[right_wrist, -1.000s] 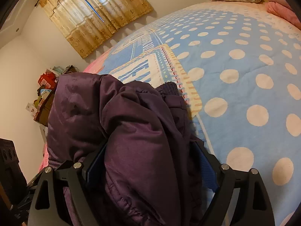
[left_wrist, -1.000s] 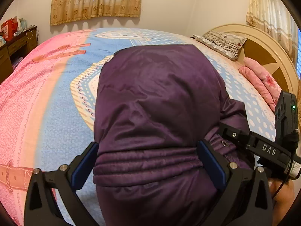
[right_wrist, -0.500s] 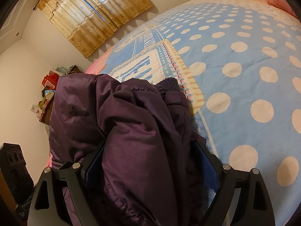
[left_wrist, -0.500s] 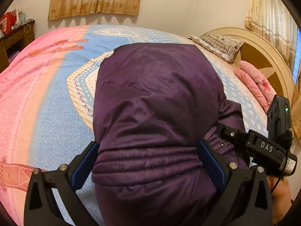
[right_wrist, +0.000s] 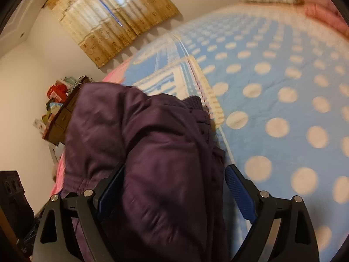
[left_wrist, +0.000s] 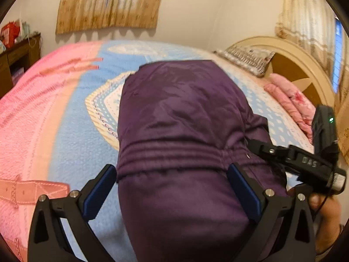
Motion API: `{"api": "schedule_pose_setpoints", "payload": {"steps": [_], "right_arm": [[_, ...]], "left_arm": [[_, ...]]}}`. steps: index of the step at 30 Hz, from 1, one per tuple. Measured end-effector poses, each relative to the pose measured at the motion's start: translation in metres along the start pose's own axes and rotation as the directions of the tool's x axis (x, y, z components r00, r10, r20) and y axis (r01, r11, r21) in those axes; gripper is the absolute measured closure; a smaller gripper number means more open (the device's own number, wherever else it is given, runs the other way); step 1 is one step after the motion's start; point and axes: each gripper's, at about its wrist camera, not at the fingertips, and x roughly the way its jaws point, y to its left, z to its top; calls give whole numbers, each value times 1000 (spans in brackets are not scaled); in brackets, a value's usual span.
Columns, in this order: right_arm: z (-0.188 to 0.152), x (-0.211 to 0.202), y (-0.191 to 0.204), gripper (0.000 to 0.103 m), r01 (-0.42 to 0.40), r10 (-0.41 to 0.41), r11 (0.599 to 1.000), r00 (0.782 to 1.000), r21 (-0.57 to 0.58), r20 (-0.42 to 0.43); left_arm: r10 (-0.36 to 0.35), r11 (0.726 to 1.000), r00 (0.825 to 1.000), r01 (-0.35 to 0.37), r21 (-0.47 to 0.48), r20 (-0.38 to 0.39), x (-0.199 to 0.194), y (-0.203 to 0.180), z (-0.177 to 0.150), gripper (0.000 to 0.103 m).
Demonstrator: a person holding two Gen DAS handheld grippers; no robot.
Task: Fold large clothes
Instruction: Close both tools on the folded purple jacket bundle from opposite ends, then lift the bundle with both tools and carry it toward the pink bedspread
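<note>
Cream walls and gold patterned curtains (left_wrist: pixel 109 2) close in a small bedroom, with a wooden desk (left_wrist: pixel 15 63) heaped with clutter at the far left and a rounded headboard (left_wrist: pixel 305 65) at 2 o'clock. Across the bed (left_wrist: pixel 65 131) lies a fleece blanket, pink on one side, blue with pale dots on the other. A striped pillow (left_wrist: pixel 248 56) and a folded pink quilt (left_wrist: pixel 290 100) sit by the headboard.

Folded into a thick bundle, the purple padded jacket (left_wrist: pixel 181 131) lies on the blanket in the middle of the bed. Its long axis runs from 6 toward 12 o'clock, from the hands toward the curtained wall, with a stitched elastic band crossing it near the near end.

In the left wrist view the left gripper (left_wrist: pixel 172 190) straddles the jacket's near end, fingers spread wide, the left pad clear of the cloth. The right gripper (right_wrist: pixel 174 192) also straddles the bundle; its fingers are opening, the right pad standing apart from the fabric. That tool appears at 3 o'clock in the left view, a hand (left_wrist: pixel 325 218) beneath it.
</note>
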Motion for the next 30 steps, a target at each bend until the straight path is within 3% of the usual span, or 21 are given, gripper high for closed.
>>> {"api": "schedule_pose_setpoints", "payload": {"steps": [2,6,10,13,16,19,25,30], "right_arm": [[-7,-8,14,12,14,-14,996,1000,-84,2],[-11,15,15,10,77,-86,989,994,-123,-67],[-9,37,-3,4,19,-25,999,991,-46,-128],[-13,41,-4,4,10,-16,998,994,-57,-108],[-11,46,-15,3,-79,79,997,989,3,-126],[-6,48,-28,3,-199,204,979,966,44,-158],[-5,58,-34,3,-281,287,958,944,58,-164],[-3,66,-32,3,-307,312,950,939,53,-146]], "left_arm": [[2,1000,1000,-2,-13,21,-4,4,-5,0],[35,999,999,-35,16,-24,13,3,-1,0],[41,999,997,-41,10,-63,29,7,3,0],[12,1000,998,-12,-7,-65,33,14,2,0],[-29,999,998,27,-38,-52,32,19,0,0],[-135,988,990,132,-75,-33,29,34,-4,0],[-211,971,977,205,-124,-38,31,45,-3,0],[-260,952,965,253,-173,-22,36,55,-6,0]]}}
